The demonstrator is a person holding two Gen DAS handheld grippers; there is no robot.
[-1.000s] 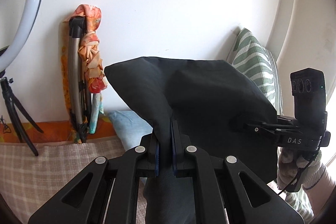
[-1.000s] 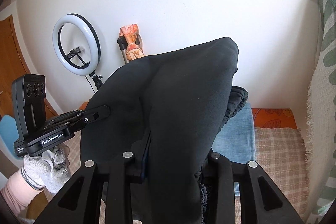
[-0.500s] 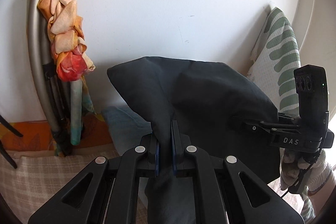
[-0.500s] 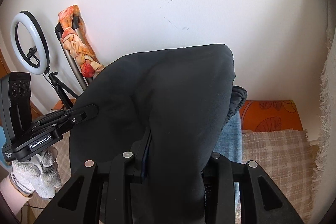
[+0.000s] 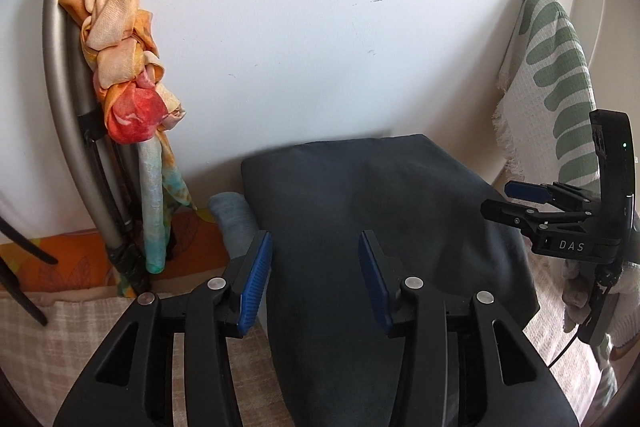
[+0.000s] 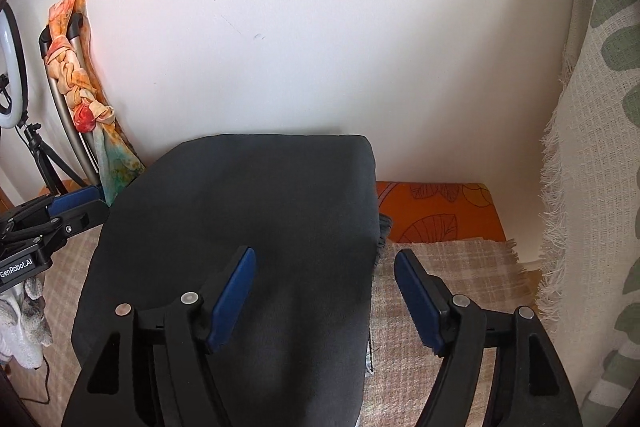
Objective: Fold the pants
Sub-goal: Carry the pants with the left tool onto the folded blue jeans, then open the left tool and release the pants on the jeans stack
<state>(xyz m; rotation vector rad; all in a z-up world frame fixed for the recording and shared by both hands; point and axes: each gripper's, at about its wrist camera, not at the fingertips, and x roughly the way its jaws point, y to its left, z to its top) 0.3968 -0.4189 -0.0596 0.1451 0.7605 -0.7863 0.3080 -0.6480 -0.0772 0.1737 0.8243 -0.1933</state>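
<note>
The dark grey pants (image 5: 372, 211) lie folded flat on the checked beige cover, their far edge near the wall; they also show in the right wrist view (image 6: 248, 211). My left gripper (image 5: 314, 259) is open and empty, its blue pads straddling the near left part of the pants. My right gripper (image 6: 324, 271) is open and empty over the pants' right edge. The right gripper shows at the right of the left wrist view (image 5: 528, 203). The left gripper shows at the left of the right wrist view (image 6: 68, 205).
A folded light-blue garment (image 5: 234, 219) sticks out under the pants' left side. An orange leaf-print cloth (image 6: 436, 213) runs along the wall. A metal frame wrapped in orange fabric (image 5: 120, 67) leans at left. A green-striped throw (image 6: 600, 147) hangs at right. A ring light (image 6: 8, 67) stands far left.
Both grippers held the pants lifted and have lowered them onto the cover. Both have opened and let go; the pants now lie flat.
</note>
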